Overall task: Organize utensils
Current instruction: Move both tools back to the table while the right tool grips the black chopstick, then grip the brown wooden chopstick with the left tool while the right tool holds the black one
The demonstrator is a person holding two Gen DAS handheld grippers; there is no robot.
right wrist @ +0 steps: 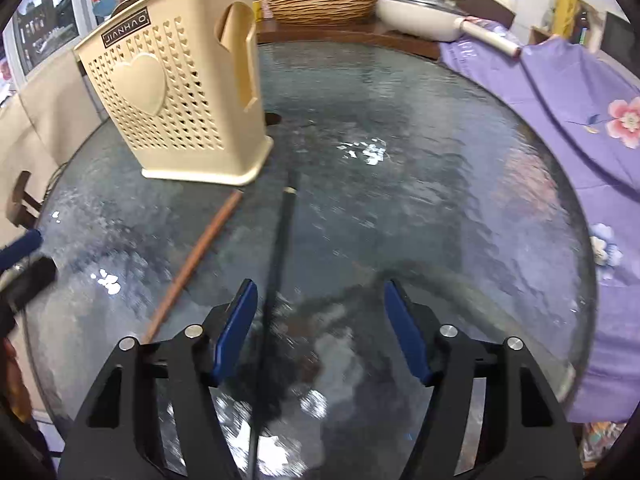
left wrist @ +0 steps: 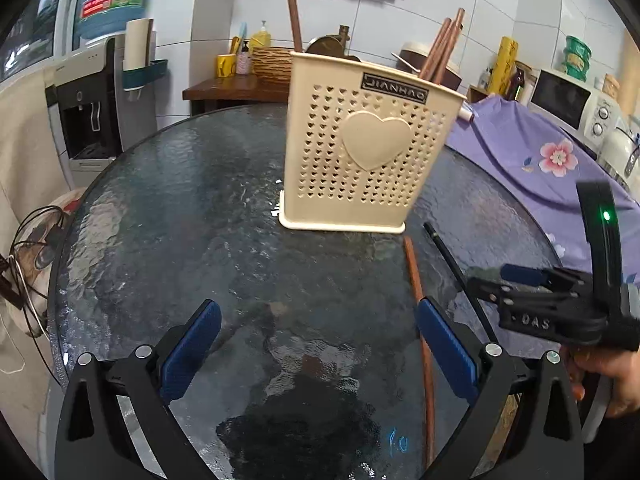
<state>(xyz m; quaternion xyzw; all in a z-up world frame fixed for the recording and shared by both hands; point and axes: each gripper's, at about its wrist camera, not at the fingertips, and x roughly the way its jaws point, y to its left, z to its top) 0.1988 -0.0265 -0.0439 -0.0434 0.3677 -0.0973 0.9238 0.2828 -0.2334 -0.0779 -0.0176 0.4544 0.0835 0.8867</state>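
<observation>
A cream perforated utensil holder [left wrist: 360, 148] with a heart on its side stands on the round glass table [left wrist: 168, 216]; several brown chopsticks [left wrist: 442, 50] stick out of it. It also shows in the right wrist view [right wrist: 176, 104]. A brown chopstick [left wrist: 418, 292] and a black chopstick [left wrist: 456, 268] lie on the glass in front of the holder. In the right wrist view the brown chopstick [right wrist: 196, 256] lies left of the black chopstick [right wrist: 280, 248]. My left gripper [left wrist: 316, 344] is open and empty. My right gripper [right wrist: 318, 320] is open, low over the black chopstick, which runs between its fingers.
A purple flowered cloth [right wrist: 560, 92] covers the surface right of the table. A wicker basket [right wrist: 320, 2] and a white bowl [right wrist: 416, 20] stand behind it. A water dispenser [left wrist: 92, 92] is at the far left, a microwave [left wrist: 572, 100] at the far right.
</observation>
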